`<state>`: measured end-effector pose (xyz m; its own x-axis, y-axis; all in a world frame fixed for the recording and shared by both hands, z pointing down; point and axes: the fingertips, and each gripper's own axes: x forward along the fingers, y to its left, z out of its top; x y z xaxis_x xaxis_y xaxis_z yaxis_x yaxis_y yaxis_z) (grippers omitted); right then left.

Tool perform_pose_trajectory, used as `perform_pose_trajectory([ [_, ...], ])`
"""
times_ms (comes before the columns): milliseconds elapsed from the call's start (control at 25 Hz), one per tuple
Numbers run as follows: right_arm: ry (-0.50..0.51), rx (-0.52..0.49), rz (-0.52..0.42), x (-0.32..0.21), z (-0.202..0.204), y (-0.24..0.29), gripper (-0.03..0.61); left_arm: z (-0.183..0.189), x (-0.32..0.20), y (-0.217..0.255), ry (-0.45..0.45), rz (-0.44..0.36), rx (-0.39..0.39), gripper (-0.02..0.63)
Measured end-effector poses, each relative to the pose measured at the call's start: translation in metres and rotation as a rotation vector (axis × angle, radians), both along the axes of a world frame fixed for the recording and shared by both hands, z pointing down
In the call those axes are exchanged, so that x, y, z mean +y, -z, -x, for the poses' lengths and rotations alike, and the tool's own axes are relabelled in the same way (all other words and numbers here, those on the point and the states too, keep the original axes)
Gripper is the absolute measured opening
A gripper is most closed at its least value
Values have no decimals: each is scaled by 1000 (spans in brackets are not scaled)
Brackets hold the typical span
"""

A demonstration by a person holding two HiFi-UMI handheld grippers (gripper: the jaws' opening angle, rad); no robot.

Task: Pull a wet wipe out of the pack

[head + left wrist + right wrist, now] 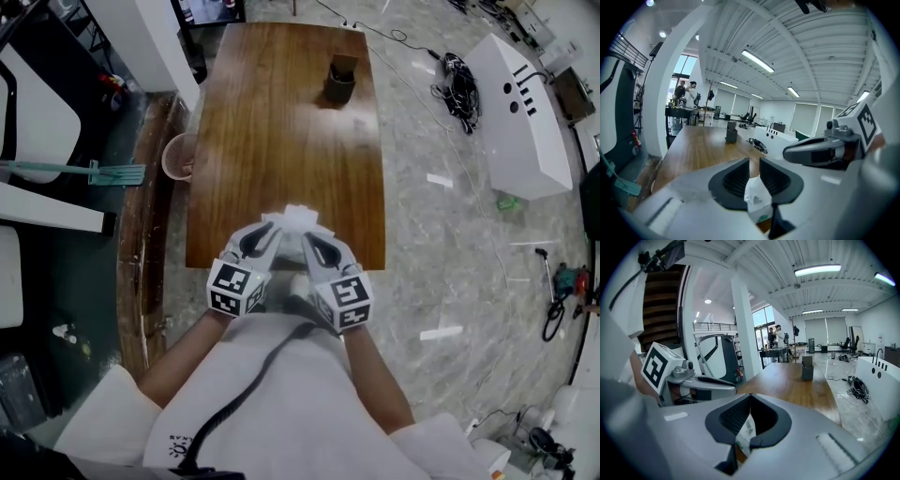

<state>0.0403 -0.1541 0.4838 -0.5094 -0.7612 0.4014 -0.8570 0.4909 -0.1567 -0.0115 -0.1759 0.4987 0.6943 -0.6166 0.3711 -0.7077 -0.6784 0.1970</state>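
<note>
Above the near edge of the wooden table [281, 112] | left gripper [754, 164] pinches a crumpled white tuft, seemingly the wet wipe [754, 193] | right gripper [750, 397] clamps the printed pack [746, 433] by its thin edge | wipe likely soft, light, tearable: hold its bunched tip; film probably slippery

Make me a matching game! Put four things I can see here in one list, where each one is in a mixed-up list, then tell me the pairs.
Things:
1. wipe pack
2. dark holder
3. pink basket
4. green mop

Places:
A. on the floor beside the left edge of the table
B. at the table's far end
C. left of the basket, farther from the table
D. pinched in the jaws of the left gripper and the right gripper

Pairs: 1-D, 2-B, 3-A, 4-C
</note>
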Motion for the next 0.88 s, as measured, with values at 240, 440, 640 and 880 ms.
perform_pose_trajectory([
  [240, -38, -34, -68, 1, -10, 30, 12, -1, -4, 30, -9, -61, 33, 36],
  [440, -61, -50, -145, 3, -18, 63, 12, 3, -10, 65, 1, -130, 63, 9],
  [640, -103, -70, -204, 2, -29, 92, 12, 9, -18, 91, 14, -176, 94, 6],
  [880, -144, -96, -253, 2, -43, 115, 12, 8, -19, 116, 7, -216, 103, 6],
])
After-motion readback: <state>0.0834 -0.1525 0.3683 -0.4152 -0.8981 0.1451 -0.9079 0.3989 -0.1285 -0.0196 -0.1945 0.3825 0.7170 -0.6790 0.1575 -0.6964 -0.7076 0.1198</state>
